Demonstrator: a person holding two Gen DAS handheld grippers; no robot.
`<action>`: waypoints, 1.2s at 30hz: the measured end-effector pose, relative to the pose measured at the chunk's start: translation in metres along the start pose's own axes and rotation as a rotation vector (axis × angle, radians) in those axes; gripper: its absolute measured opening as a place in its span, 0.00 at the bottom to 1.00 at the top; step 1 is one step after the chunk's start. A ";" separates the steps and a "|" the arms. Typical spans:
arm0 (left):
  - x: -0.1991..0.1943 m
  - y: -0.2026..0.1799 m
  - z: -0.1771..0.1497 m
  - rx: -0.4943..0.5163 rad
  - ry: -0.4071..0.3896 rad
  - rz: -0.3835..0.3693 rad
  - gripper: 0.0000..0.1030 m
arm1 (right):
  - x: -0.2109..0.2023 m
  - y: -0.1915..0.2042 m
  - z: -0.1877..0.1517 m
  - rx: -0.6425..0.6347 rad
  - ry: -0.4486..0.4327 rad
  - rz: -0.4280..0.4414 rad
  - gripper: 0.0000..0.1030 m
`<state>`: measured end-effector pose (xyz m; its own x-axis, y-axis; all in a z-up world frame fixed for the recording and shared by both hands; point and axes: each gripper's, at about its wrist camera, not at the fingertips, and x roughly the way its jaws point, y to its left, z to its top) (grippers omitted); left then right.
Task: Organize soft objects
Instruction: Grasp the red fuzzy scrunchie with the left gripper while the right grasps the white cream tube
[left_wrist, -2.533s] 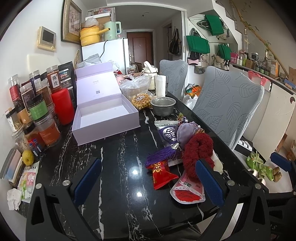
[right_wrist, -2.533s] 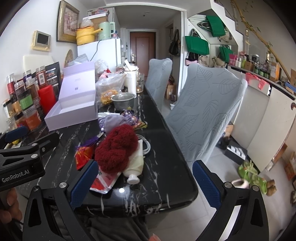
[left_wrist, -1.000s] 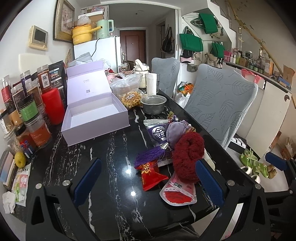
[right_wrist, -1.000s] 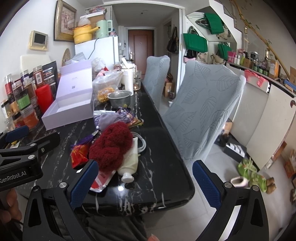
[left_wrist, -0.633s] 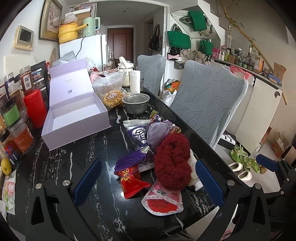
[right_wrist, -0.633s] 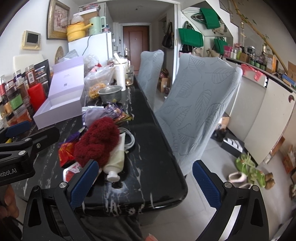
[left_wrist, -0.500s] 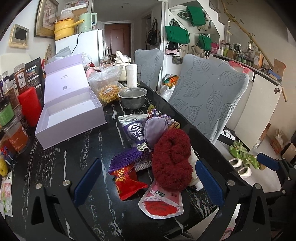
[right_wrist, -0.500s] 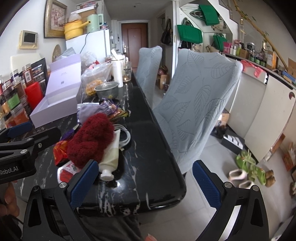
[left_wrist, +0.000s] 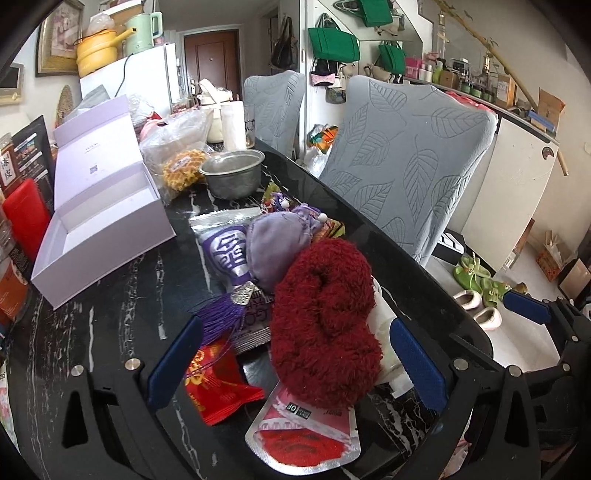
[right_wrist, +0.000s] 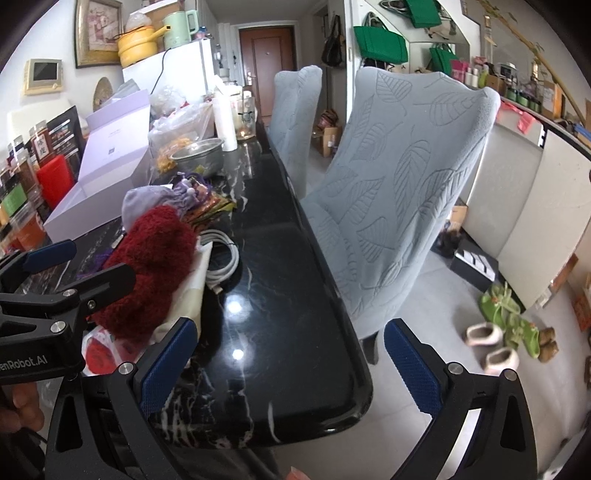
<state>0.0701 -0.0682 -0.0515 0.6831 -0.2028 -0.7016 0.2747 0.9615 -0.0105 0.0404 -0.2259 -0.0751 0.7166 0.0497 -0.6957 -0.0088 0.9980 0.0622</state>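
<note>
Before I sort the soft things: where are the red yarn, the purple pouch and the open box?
red yarn (left_wrist: 325, 325), left wrist view, middle of the fuzzy bundle
purple pouch (left_wrist: 277, 243), left wrist view, its cloth body
open box (left_wrist: 99, 251), left wrist view, front wall

White lettering "enRobot.AI", its start cut off by the frame edge, on the left gripper (right_wrist: 70, 258) body. Chinese characters "陈皮" on a jar label (right_wrist: 40, 144) at the table's left. Remaining print on packets and the lavender box (left_wrist: 99, 214) is too small or distorted to read.
</note>
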 end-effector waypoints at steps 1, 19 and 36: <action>0.003 -0.001 0.000 0.002 0.007 -0.008 0.99 | 0.003 -0.002 0.000 0.003 0.006 0.002 1.00; 0.040 0.000 0.001 -0.026 0.086 -0.175 0.48 | 0.029 -0.006 0.005 -0.016 0.076 0.003 1.00; -0.025 0.053 0.006 -0.066 -0.031 -0.143 0.40 | 0.029 0.036 0.020 -0.033 0.051 0.171 1.00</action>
<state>0.0719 -0.0134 -0.0305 0.6609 -0.3429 -0.6675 0.3259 0.9324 -0.1562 0.0754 -0.1898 -0.0787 0.6664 0.2199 -0.7124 -0.1512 0.9755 0.1596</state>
